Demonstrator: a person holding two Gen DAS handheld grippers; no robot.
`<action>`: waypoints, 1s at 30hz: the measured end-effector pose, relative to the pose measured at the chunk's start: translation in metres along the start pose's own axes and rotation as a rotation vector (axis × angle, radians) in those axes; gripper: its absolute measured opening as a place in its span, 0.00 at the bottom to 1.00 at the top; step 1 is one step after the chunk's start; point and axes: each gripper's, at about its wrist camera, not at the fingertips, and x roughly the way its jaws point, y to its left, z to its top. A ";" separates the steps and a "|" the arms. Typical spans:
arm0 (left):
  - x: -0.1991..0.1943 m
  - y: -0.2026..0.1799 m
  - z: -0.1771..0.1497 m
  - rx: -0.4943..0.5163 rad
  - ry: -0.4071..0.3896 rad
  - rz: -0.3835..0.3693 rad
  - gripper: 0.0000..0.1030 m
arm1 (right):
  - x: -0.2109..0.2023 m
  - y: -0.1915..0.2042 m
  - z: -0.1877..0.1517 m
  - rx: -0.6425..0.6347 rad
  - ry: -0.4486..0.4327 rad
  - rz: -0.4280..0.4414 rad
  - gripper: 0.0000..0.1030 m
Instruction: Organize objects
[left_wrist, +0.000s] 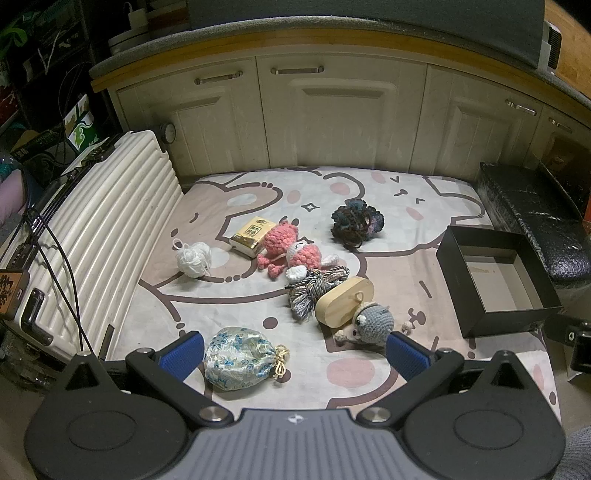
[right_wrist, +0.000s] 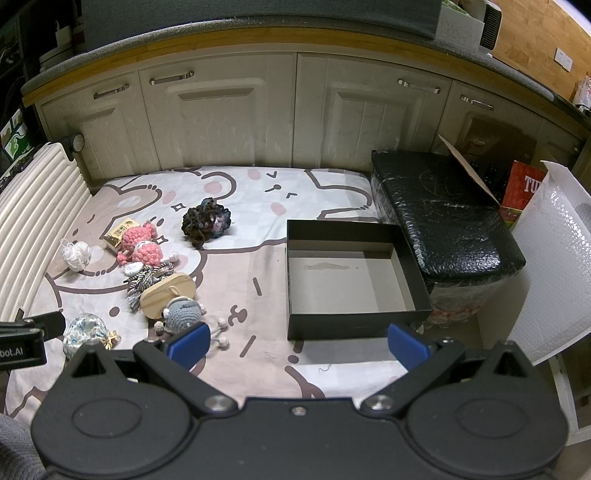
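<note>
We hold both grippers released; silk pouch sits just ahead of left gripper, black box ahead of right gripper.

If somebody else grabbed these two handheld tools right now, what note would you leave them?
Left tool: open, empty, over the floral pouch.
Right tool: open, empty, before the black box.
The box is empty and sits on the right side of the mat.
Loose on the mat, left of the box: white yarn, tissue pack, pink doll, dark yarn, cord bundle, wooden case, grey doll, pouch.
Done: nothing packed.
Left: probably everything into the box.
</note>
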 end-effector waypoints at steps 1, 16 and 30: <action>0.000 0.000 0.000 0.000 0.000 0.000 1.00 | 0.000 0.000 0.000 0.000 0.000 0.000 1.00; 0.000 0.000 0.000 -0.001 0.001 0.000 1.00 | 0.001 0.001 -0.002 0.001 0.000 0.001 1.00; 0.000 0.000 0.000 -0.001 0.002 0.000 1.00 | 0.000 0.001 -0.002 0.001 0.001 0.001 1.00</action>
